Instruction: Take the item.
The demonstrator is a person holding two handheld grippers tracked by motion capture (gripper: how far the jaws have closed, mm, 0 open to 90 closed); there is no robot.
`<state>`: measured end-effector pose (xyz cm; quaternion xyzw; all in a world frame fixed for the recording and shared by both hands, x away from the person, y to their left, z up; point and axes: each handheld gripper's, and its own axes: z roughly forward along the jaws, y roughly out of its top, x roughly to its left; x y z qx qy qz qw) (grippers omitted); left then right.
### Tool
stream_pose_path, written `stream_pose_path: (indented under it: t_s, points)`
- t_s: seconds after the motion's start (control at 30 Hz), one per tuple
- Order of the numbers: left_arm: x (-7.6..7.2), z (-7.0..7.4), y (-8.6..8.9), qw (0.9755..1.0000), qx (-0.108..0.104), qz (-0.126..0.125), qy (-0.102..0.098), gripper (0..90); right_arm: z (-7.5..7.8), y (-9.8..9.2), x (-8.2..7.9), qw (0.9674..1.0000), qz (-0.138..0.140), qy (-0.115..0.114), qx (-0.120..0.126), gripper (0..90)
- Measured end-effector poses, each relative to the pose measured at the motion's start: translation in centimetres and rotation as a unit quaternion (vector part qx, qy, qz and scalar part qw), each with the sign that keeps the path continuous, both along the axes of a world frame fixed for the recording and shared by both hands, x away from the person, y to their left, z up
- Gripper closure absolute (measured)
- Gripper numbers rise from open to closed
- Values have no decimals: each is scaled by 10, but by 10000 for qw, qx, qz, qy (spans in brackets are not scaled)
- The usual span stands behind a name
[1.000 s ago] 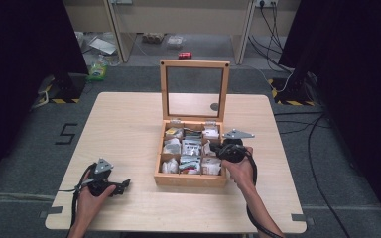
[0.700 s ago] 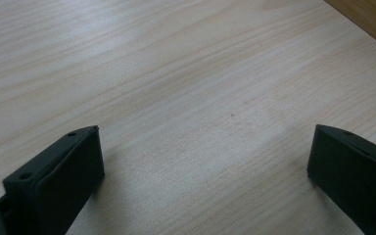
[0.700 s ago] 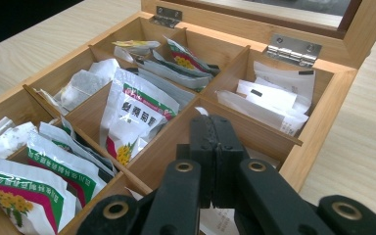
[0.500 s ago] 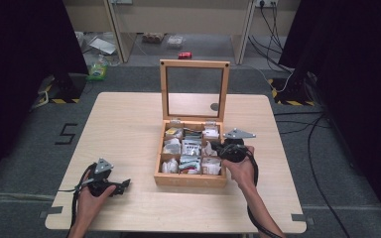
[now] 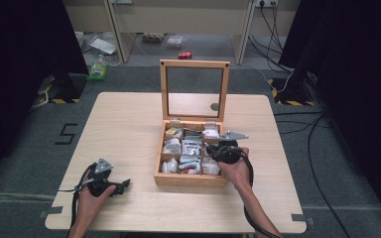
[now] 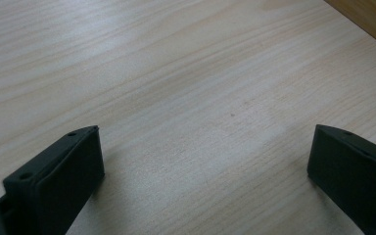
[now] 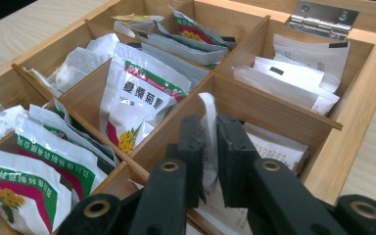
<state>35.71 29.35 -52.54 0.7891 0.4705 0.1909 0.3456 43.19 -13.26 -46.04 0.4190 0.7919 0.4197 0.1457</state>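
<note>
My right claw (image 7: 209, 147) is pinching a white paper sachet (image 7: 208, 129), its two black jaws pressed on either face of it, with the sachet standing upright between them in a near-right compartment of the open wooden box with dividers (image 5: 191, 179). That box sits right of the tabletop's centre, closer to the near edge, with its glass-paned wooden lid (image 5: 194, 90) standing upright at the back. In the high view my right claw (image 5: 209, 149) reaches into the box from its right side, my hand wrapped around the body. Other compartments hold more packets: a white tea sachet with green band and yellow flowers (image 7: 138, 100) in the middle one, plain white sachets (image 7: 293, 73) in the far-right one just below the silver hinge (image 7: 324, 18). My left claw (image 6: 203, 161) is spread wide with nothing between the jaws, lying low over the bare light wooden tabletop (image 6: 176, 73). In the high view my left claw (image 5: 122, 185) sits near the tabletop's near-left corner, well apart from the box.
</note>
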Motion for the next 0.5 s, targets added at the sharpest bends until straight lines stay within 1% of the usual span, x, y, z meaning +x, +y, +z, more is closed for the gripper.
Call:
stream_pose_path:
  t_s: [0.13,0.27,0.37,0.5]
  points:
    - [0,0,0,10000,0,0,-1,0,3,0,-1,9999,53,-85,44,865]
    - [0,0,0,10000,0,0,-1,0,10,-3,-3,9998,65,-202,68,872]
    - [0,0,0,10000,0,0,-1,0,16,-6,-4,9995,51,-272,147,872]
    - [0,0,0,10000,1,-1,-1,0,25,-13,-6,9988,11,-380,312,872]
